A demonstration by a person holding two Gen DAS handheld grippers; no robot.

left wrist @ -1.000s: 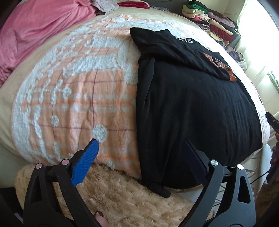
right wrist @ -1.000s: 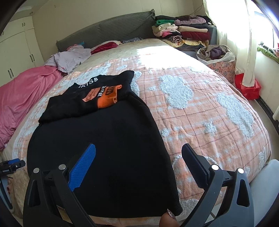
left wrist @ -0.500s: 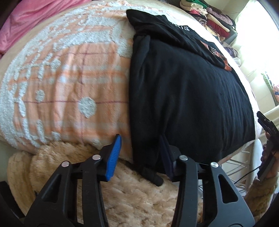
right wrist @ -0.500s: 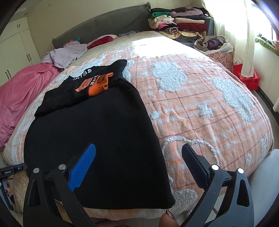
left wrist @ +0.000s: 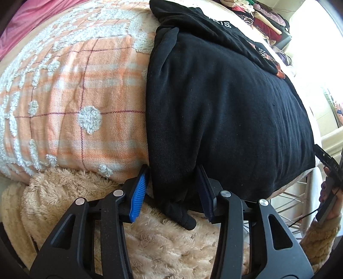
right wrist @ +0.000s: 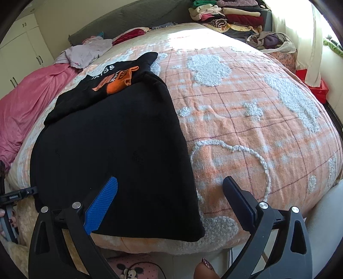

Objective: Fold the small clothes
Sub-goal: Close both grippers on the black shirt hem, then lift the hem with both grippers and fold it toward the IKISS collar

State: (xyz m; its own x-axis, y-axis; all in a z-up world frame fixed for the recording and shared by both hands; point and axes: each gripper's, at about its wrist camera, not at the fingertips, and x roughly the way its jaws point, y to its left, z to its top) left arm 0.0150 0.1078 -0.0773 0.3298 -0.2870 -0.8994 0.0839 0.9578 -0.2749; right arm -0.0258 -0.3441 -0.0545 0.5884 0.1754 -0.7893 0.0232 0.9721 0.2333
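Left wrist view: left tongs (left wrist: pixel 172 191) sit at the near-left corner of the black shirt (left wrist: pixel 225 103), where it hangs over the bed's foot edge. Fingers (left wrist: pixel 137 193) straddle the bunched corner fabric, narrowed but not visibly pinching; cannot tell if they grip. A dark sleeve or cuff (left wrist: pixel 182 216) dangles between them onto a tan fluffy blanket (left wrist: pixel 85 203). Shirt lies flat on an orange plaid bedspread (left wrist: pixel 75 96) w/ white tufted shapes, long axis running from the tongs away toward the bed's head. Its far end is folded over, white lettering (left wrist: pixel 218 22) showing. At the right edge, the right tongs (left wrist: pixel 328 161) appear in a hand, beside the shirt's other near corner.

Right wrist view: right tongs (right wrist: pixel 169 203) hang wide apart above the shirt's (right wrist: pixel 111 150) near-right corner, holding nothing. Blue finger (right wrist: pixel 100 208) is over black fabric, dark finger (right wrist: pixel 240 199) over bare bedspread (right wrist: pixel 257 128). Shirt's long axis runs away and slightly left; orange graphic (right wrist: pixel 118 82) and lettering on the folded far end. Pink blanket (right wrist: pixel 27 103) lies left; folded clothes stack (right wrist: pixel 231 15) sits beyond the bed. Left tongs (right wrist: pixel 12 196) partly seen at the left edge.
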